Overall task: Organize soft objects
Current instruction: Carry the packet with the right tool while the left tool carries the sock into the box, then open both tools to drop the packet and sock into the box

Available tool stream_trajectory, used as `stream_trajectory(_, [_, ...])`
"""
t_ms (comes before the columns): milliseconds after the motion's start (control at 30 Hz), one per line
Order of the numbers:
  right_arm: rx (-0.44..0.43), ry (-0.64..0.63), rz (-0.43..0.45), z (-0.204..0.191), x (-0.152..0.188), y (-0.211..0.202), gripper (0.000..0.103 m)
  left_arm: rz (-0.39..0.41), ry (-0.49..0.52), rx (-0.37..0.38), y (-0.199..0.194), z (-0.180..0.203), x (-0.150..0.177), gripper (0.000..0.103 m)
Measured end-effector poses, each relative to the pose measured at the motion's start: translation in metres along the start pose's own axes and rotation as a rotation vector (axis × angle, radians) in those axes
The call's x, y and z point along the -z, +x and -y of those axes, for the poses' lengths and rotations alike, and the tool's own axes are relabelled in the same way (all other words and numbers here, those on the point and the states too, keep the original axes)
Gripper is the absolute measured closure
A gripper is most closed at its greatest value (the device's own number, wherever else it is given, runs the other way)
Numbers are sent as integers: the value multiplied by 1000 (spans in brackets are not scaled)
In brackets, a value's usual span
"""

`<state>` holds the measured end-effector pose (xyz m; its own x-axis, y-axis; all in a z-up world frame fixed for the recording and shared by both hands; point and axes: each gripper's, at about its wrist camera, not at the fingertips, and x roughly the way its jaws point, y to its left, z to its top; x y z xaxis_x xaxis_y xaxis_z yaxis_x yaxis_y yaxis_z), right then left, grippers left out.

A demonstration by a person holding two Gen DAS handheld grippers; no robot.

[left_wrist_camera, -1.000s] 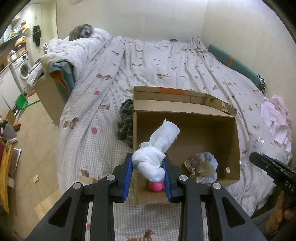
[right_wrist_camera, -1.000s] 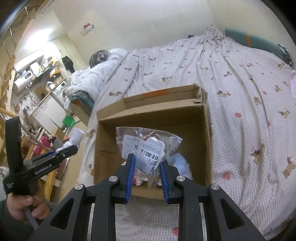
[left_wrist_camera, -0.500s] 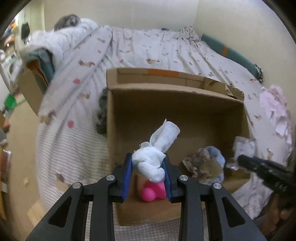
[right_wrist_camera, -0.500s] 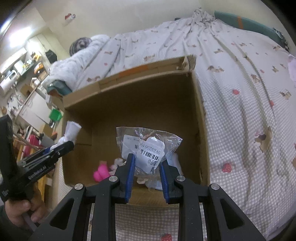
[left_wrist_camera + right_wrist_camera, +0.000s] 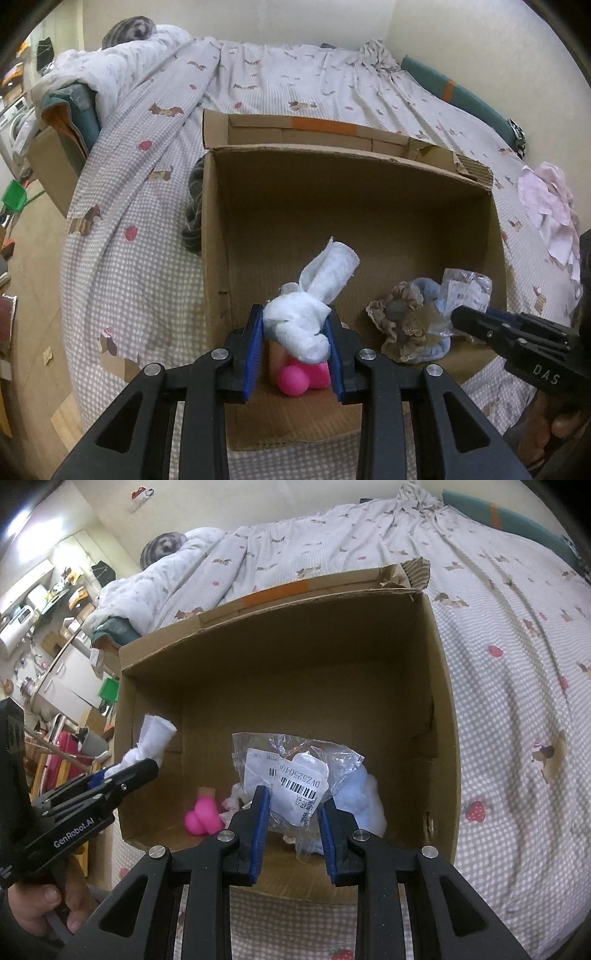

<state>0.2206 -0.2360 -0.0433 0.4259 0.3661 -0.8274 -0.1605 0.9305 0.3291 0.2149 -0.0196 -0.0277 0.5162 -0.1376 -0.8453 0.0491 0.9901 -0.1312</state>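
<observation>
Cardboard box [image 5: 354,206] lies directly ahead of and below both tools, open side up on the bed [image 5: 295,85], and that is the relation the coming move turns on: each held thing hangs over the near part of the box's floor, so a drop would likely need only a release, little or no further reach.

Left tool [image 5: 295,350] is closed narrowly on a white rolled cloth [image 5: 306,314]. The cloth's long axis runs forward and up to the right from the pads, its loose end sticking out above them. Just under this tool, on the box floor, sits a pink soft toy [image 5: 301,374]. To the tool's right, further along the near wall, lie a brownish frilled cloth [image 5: 402,317] and a light blue fluffy item [image 5: 437,345].

Right tool [image 5: 293,823] is clamped narrowly on a clear plastic bag [image 5: 295,771] with a barcode label, white contents inside. The bag stands upright between the pads and spreads wide above them. The light blue fluffy item [image 5: 360,801] lies just beyond and to the right of this tool, the pink soft toy [image 5: 203,814] to its left.

Both tools look about equally near the drop zone, left over the box's left half, right over its right half. My judgement: the 2 items are set to be let go, and the bag may cling to a pad.
</observation>
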Motion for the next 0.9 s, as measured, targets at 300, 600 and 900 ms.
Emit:
stream_trajectory(300, [16,19,-3,4,0,1,75,-5,12,-20,2,3,2,75])
stream_trajectory(600, [31,20,2,1,1,1,75,25,17,-48,-5,3,0,75])
stream_trajectory(900, [29,37,19,4,3,-3,75,60,12,-51,-15,2,1,71])
